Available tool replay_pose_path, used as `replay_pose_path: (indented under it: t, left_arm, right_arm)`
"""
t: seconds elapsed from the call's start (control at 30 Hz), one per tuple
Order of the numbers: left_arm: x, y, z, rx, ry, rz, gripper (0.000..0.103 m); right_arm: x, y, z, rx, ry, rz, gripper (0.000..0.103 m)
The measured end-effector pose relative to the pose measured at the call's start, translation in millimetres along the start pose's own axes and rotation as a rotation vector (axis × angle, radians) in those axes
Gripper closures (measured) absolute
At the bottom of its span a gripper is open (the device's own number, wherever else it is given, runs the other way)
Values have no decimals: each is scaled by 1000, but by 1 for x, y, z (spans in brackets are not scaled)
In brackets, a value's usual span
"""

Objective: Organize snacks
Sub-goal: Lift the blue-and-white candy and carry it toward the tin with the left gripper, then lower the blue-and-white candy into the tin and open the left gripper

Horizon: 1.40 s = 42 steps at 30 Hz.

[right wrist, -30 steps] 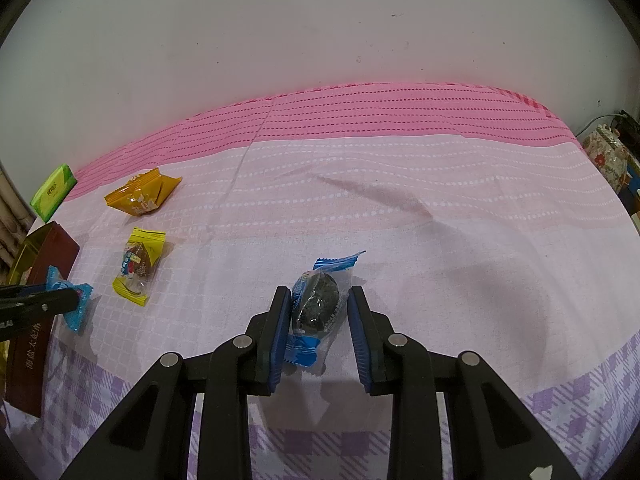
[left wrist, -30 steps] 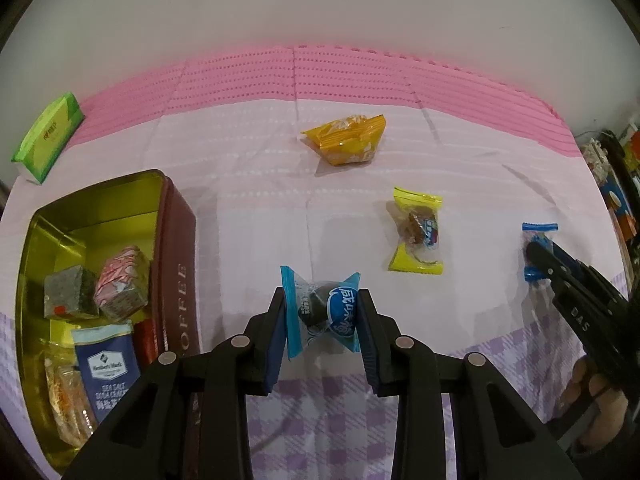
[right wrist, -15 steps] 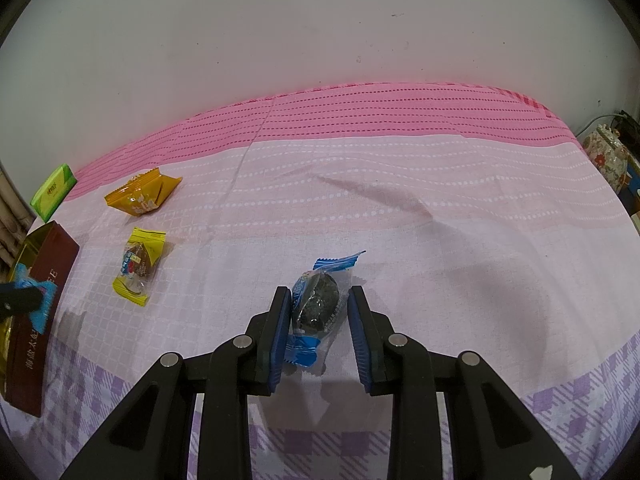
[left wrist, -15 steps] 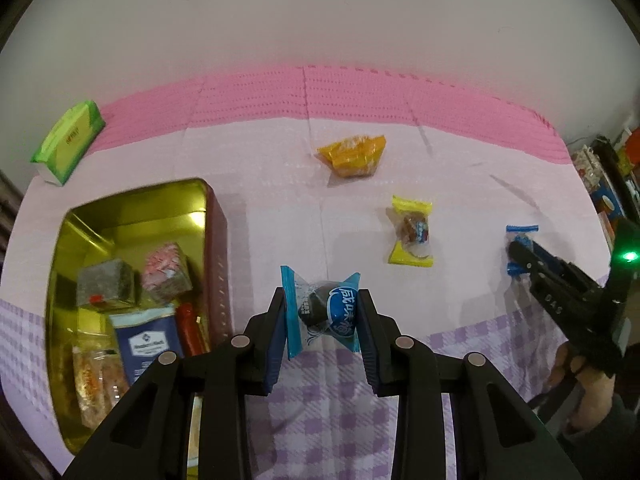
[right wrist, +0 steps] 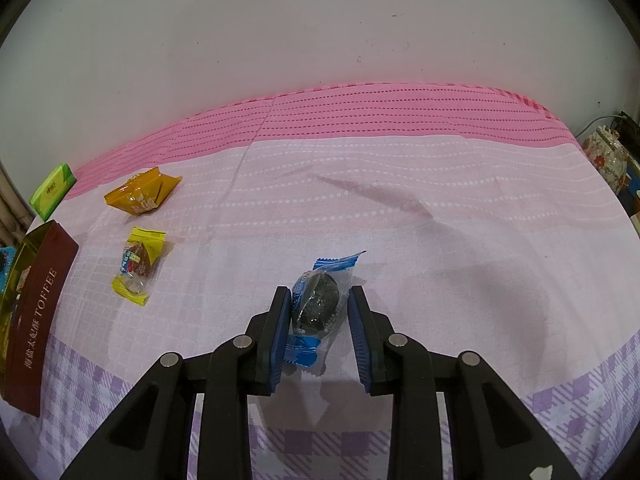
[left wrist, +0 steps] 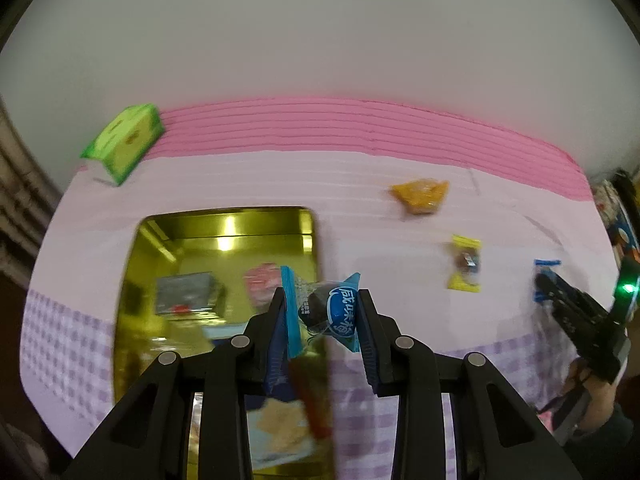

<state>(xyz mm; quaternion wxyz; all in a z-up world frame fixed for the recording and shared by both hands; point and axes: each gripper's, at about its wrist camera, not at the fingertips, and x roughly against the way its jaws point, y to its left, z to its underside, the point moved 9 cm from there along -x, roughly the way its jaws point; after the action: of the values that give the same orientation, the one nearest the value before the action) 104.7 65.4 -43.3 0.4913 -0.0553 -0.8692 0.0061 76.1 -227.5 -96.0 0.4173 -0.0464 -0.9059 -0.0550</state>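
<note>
Blue-wrapped snack (left wrist: 328,312) crosswise between fingers (left wrist: 370,344)

Plain white wall (right wrist: 320,32) behind pink-and-lilac tablecloth (right wrist: 400,200)

A glossy gold metal tin (left wrist: 224,224) sits on matt woven cloth (right wrist: 400,208), beside shiny plastic-wrapped snacks (right wrist: 138,266) and matt black plastic gripper fingers (right wrist: 362,328).

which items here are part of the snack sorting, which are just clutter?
Job:
- blue plum candy in left hand-held gripper
- blue candy in right hand-held gripper
- toffee tin
- orange packet
- yellow candy

Lying about:
- green tissue pack
- floral jar
</note>
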Motion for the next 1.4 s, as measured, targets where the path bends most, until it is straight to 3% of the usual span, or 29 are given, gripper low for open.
replay_pose_path:
  t: [0.23, 0.53, 1.4]
  left_arm:
    - [4, 54, -7, 60, -4, -79, 69]
    - [-2, 114, -8, 158, 19, -128, 69]
    - [-46, 143, 39, 162, 133, -174, 69]
  right_arm:
    - [0, 0, 0, 0, 0, -1, 75]
    - [0, 0, 1, 2, 0, 2, 75]
    - [0, 3, -1, 43, 7, 37, 73]
